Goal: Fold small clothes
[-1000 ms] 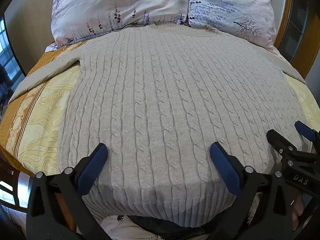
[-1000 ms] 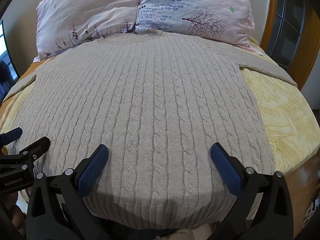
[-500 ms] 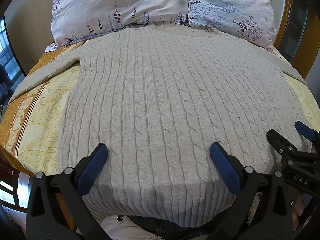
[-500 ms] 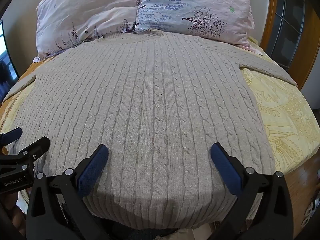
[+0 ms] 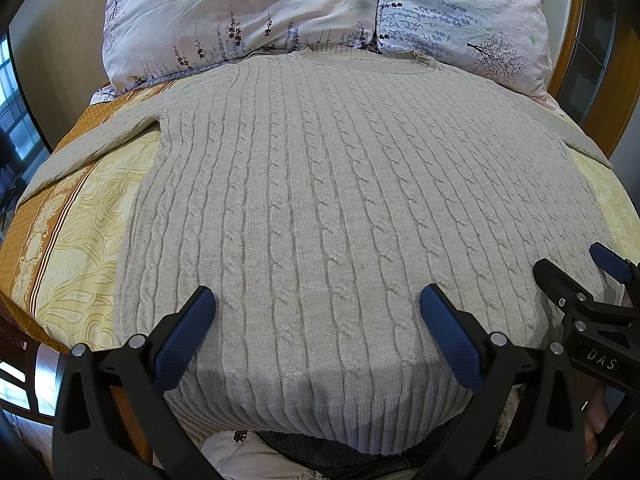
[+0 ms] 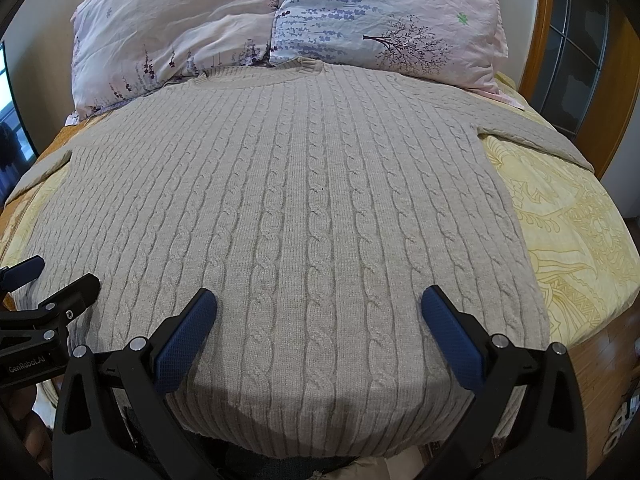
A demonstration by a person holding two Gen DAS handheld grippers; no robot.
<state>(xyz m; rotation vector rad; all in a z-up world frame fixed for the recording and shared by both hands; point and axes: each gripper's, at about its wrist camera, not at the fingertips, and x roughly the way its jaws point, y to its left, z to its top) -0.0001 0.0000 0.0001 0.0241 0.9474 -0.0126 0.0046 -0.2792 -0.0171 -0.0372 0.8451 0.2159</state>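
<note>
A beige cable-knit sweater lies flat and face up on the bed, collar at the far end, sleeves spread to both sides; it also fills the right wrist view. My left gripper is open and empty, hovering over the hem on the left half. My right gripper is open and empty over the hem on the right half. The right gripper also shows at the right edge of the left wrist view, and the left gripper at the left edge of the right wrist view.
Two floral pillows lean at the head of the bed behind the collar. A yellow patterned bedsheet shows on both sides of the sweater. A wooden frame stands at the right. The bed's near edge is just under the hem.
</note>
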